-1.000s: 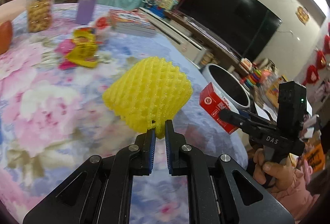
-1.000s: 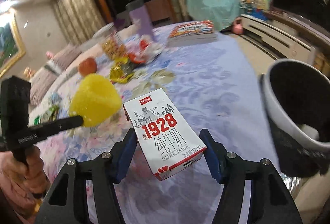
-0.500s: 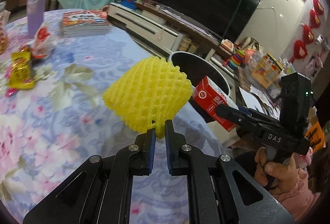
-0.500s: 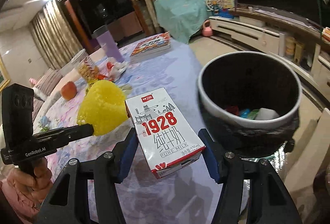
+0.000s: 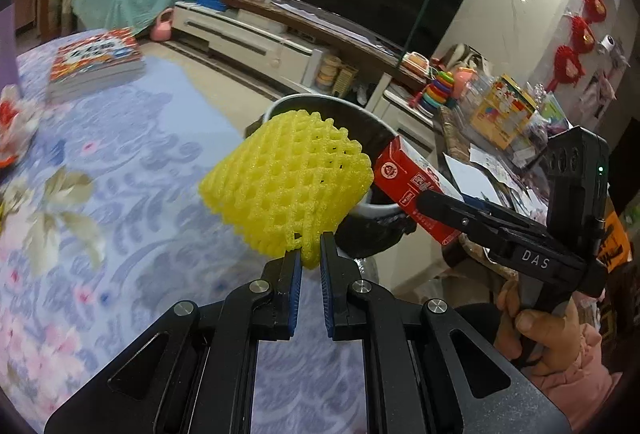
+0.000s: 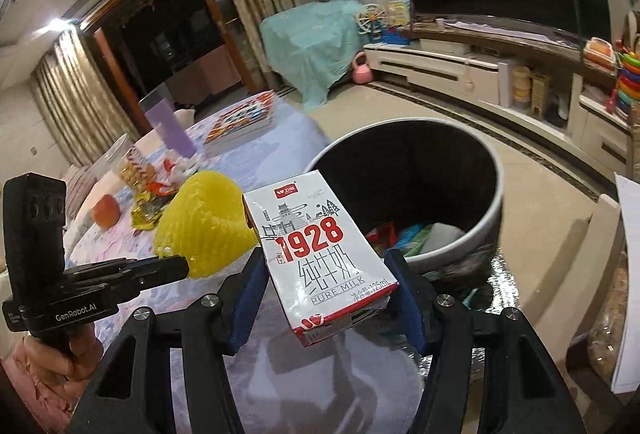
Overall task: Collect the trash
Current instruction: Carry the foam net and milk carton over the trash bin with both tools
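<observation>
Carton point(image 6: 320, 258): white, red "1928" lettering

A floral-clothed bench point(image 5: 132, 170) is seen bearing stacked books point(image 5: 96, 60), snack wrappers point(image 6: 150, 204), a purple carton point(image 6: 170, 128) and an orange fruit point(image 6: 106, 211).

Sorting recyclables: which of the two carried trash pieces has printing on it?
The milk carton, clamped in the right hand-held gripper, printed "1928 PURE MILK". The yellow foam net is plain.
</observation>
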The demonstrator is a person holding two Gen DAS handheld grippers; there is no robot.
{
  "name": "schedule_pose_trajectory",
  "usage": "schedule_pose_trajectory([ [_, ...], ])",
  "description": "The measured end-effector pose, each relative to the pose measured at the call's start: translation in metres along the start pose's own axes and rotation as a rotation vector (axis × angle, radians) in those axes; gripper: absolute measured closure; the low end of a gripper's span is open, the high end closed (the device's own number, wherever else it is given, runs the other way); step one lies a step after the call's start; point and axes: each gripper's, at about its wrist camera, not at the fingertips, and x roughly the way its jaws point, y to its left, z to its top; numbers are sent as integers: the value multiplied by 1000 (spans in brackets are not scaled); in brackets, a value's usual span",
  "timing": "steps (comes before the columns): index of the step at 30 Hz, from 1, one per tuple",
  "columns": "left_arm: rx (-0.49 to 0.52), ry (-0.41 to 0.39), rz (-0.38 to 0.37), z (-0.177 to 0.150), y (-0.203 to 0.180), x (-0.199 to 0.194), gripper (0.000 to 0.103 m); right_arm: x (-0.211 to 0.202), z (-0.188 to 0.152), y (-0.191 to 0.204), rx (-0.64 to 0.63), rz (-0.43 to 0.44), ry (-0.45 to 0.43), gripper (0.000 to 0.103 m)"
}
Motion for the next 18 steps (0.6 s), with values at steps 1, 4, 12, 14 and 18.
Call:
schedule_pose_trajectory([
  [1, 5, 1, -2, 3, -3, 3, 95, -1, 1, -4, 3, -3, -2, 43],
  [4, 19, 11, -9, 12, -11, 14, 95, -1, 7, -13, 11, -18, -6, 43],
  [12, 52, 36, -5, 34, -26, 41, 95, 5, 21, -37, 43, -40, -10, 43],
  [14, 54, 42, -4, 38, -28, 46, 95, 7, 25, -42, 47, -46, -10, 43],
  [18, 62, 52, -1, 44, -31, 55, 95, 12, 30, -48, 53, -50, -4, 43],
])
